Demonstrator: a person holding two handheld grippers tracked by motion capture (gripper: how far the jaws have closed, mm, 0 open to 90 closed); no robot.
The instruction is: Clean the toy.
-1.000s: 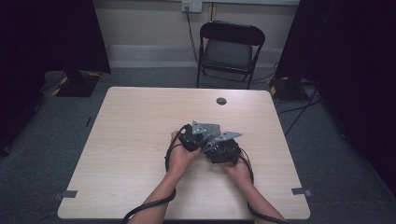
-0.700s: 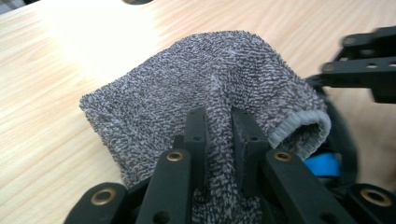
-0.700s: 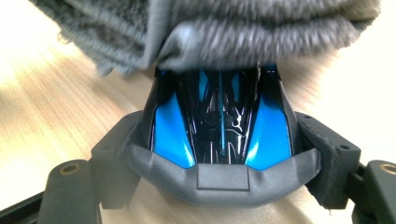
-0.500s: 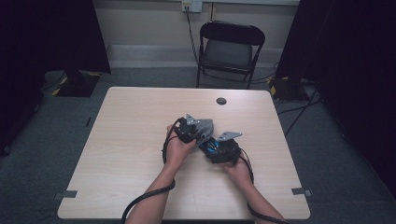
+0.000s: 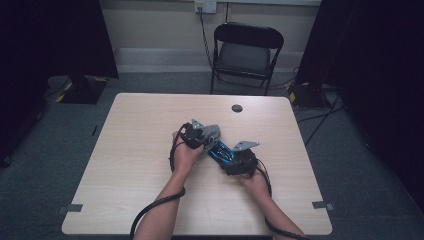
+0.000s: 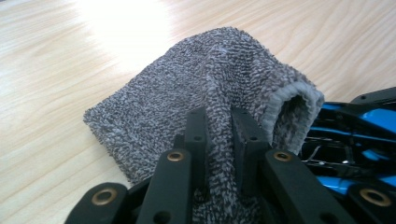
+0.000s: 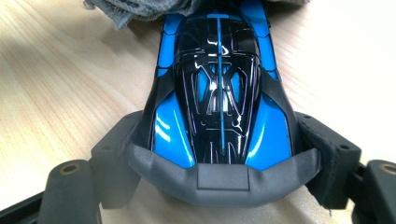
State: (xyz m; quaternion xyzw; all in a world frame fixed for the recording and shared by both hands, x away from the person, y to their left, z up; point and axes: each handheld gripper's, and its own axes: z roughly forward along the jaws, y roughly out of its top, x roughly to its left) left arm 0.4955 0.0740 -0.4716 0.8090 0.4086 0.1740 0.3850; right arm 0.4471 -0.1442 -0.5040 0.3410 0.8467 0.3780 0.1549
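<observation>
So standing next to the table here: the left gripper [image 6: 215, 140] has its jaws pinched together on a fold of a grey terry cloth [image 6: 205, 88], bunching it up into a sort of mitt shape with a hemmed edge curling open at about 3 o'clock of the jaws. That grip makes sense to me, since a floppy cloth only behaves if you gather it first, and the bunched end gives a padded face to rub with.

The right gripper [image 7: 219, 154] is clamped around the tail end of a blue and black toy car [image 7: 219, 93], one jaw on each flank, with the car's nose pointing away toward 12 o'clock in the right gripper view. Looks like it's being held as a brace so the car won't roll off while the cloth works on it.

From the high view the two grippers [image 5: 200, 136] [image 5: 239, 161] sit close together near the middle of the table [image 5: 140, 150], left one at roughly 10 o'clock from the right one, and the car [image 5: 220, 151] lies between them with the cloth [image 5: 212, 133] touching its front end. My guess is this is a wipe-down of the car, starting at the nose.

Further out there's a small dark round thing [image 5: 237, 108] on the tabletop at 12 o'clock, well apart from the action, and a folding chair [image 5: 245, 55] behind the far edge.
</observation>
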